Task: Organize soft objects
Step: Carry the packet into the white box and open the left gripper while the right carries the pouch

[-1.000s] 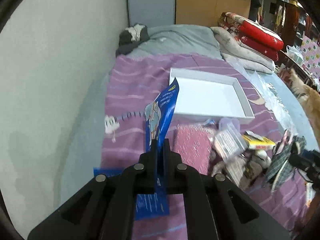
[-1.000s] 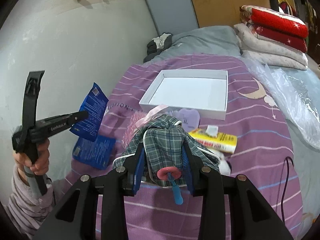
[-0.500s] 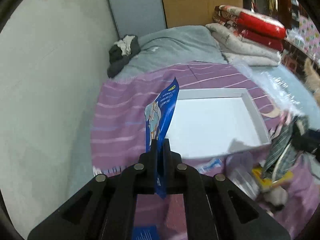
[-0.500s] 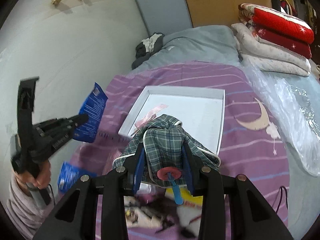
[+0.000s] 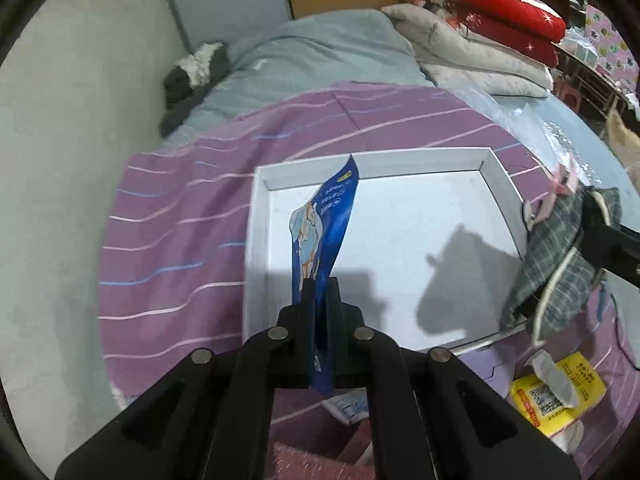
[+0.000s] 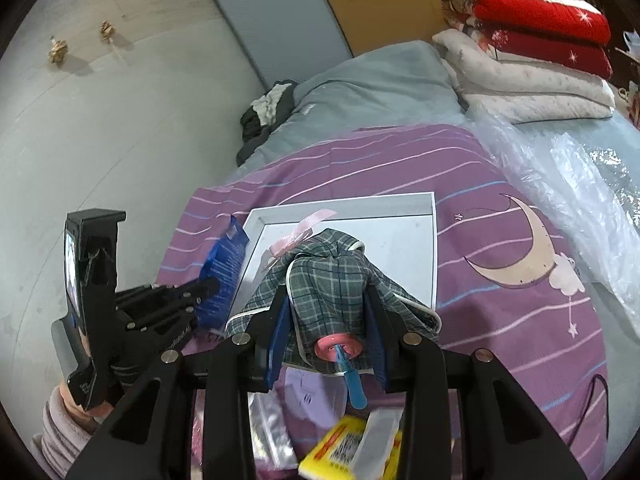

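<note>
the left gripper has its fingers pinched nearly together on the lower edge of a blue packet, which stands up from the grip and leans over the near left part of a white tray. the right gripper has its fingers part way apart and pressed against a bundled green plaid cloth with a pink ribbon at its top; a pink ring with a blue stem pokes out below, though what that piece belongs to is hard to tell. the cloth hangs at the tray's near right edge, partly over the rim. the tray lies empty on the purple striped blanket, about mid-bed, with the wall side of the bed to its left.

the step in hand looks like setting both items into the tray. to do it well, bring each one lower until its bottom rests on the tray floor before letting go. lay the packet flat toward the left wall of the tray, and the cloth toward the right, so they do not stack. the cloth is floppy and could drape over the rim, so carry it further in first. a yellow pack and other items wait on the blanket near the bed's near edge.
</note>
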The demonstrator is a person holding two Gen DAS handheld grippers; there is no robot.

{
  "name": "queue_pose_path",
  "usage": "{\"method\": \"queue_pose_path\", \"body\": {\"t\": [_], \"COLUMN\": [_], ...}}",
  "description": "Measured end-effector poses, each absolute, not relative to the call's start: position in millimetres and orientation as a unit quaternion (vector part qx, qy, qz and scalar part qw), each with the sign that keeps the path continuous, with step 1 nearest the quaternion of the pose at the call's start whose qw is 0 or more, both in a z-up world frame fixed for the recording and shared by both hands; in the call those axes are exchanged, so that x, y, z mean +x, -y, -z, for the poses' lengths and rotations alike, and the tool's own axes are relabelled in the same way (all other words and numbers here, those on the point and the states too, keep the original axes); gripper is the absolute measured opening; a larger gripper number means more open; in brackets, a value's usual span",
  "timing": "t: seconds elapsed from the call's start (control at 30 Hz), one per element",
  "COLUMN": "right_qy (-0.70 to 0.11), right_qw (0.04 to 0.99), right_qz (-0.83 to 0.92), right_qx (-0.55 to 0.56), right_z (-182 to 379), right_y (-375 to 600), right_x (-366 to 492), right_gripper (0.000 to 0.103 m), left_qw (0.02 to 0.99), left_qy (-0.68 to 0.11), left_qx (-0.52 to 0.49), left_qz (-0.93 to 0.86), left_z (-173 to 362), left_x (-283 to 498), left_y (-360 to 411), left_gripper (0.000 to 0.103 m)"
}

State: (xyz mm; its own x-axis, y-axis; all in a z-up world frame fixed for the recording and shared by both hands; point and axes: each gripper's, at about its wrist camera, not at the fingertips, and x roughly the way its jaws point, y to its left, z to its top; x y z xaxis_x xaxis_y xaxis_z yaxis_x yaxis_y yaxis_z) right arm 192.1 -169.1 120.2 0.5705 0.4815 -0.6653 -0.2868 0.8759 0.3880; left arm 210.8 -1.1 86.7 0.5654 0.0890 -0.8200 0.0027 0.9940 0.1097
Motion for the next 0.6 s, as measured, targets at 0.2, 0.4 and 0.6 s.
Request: {"method": "queue_pose_path", "body": {"t": [0.2, 0.4, 0.6], "right_qy": [-0.413, -0.413, -0.416], "right_qw": [0.875, 0.875, 0.872], "right_qz": [-0.211, -0.207, -0.208], "right_qx": [0.142, 0.146, 0.150], "right_z": [-106, -95, -90], "right_y": [171, 172, 172], "right_x": [216, 224, 230], "right_gripper": [0.034, 0.034, 0.034], "left_qw": [0.867, 0.847, 0.842], "left_qy": [-0.483, -0.499, -0.515], "left_qx": [0.106, 0.170, 0.154], "left_qz": [-0.057, -0.073, -0.050], "left_z": [-72, -62, -38], "left_x": [227, 223, 227], "left_y": [8, 25, 35], "left_gripper": [0.005, 0.005, 0.007]}}
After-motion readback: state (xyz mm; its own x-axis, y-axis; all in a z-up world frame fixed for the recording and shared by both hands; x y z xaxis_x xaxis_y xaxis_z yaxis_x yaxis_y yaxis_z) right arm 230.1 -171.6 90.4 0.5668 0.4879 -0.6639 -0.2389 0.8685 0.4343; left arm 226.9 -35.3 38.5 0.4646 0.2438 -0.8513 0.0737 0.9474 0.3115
